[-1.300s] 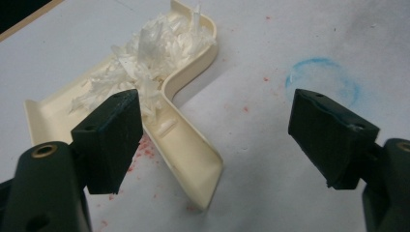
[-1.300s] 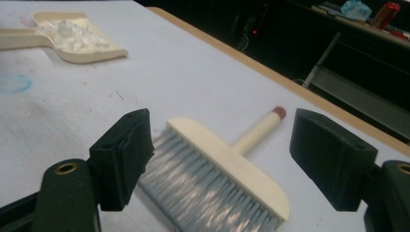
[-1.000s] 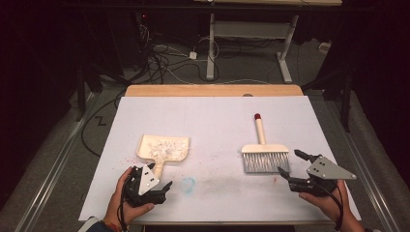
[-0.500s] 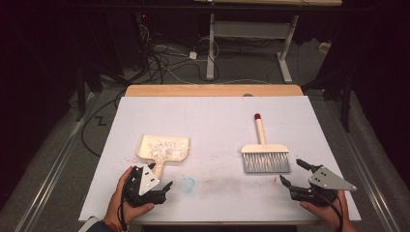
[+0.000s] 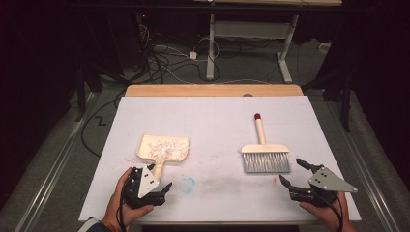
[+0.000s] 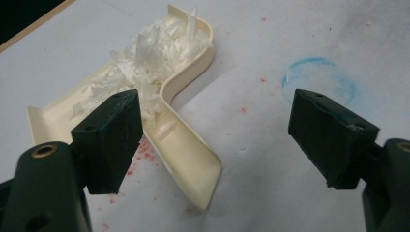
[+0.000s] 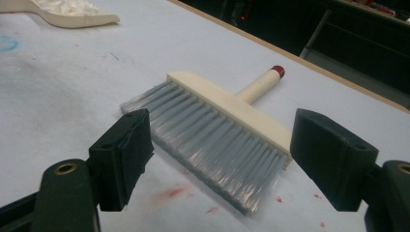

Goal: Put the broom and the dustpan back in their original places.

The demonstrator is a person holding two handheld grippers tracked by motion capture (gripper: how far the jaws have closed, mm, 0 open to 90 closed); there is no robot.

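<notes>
The cream dustpan (image 5: pixel 163 149) lay flat on the white table sheet (image 5: pixel 212 121), just ahead of the left gripper (image 5: pixel 153 189), with its handle pointing back toward that gripper. In the left gripper view the dustpan (image 6: pixel 183 145) held a heap of white shredded scraps (image 6: pixel 145 53) in its tray, and its handle ran down between the two black jaws, nearer the left one. Those jaws stood wide apart and clasped nothing; the handle lay on the sheet between them, and whether the nearer jaw touched it could not be told.

The hand brush (image 5: pixel 265 154) lay flat just ahead of the right gripper (image 5: pixel 294 173), grey bristles toward the gripper and its red-tipped handle pointing away. In the right gripper view the brush (image 7: pixel 227 121) sat between and just beyond the jaws, the bristle tips close to them but apart. The right gripper's jaws were also spread wide and empty.

Farther out, a faint blue ring mark (image 5: pixel 188 183) showed on the sheet just to the right of the left gripper, and small red specks (image 6: pixel 138 154) lay scattered on the sheet around the dustpan's handle. The two grippers were well apart, each held in a hand at the near edge of the table. Beyond the sheet ran a wooden table edge (image 5: pixel 212 90).
</notes>
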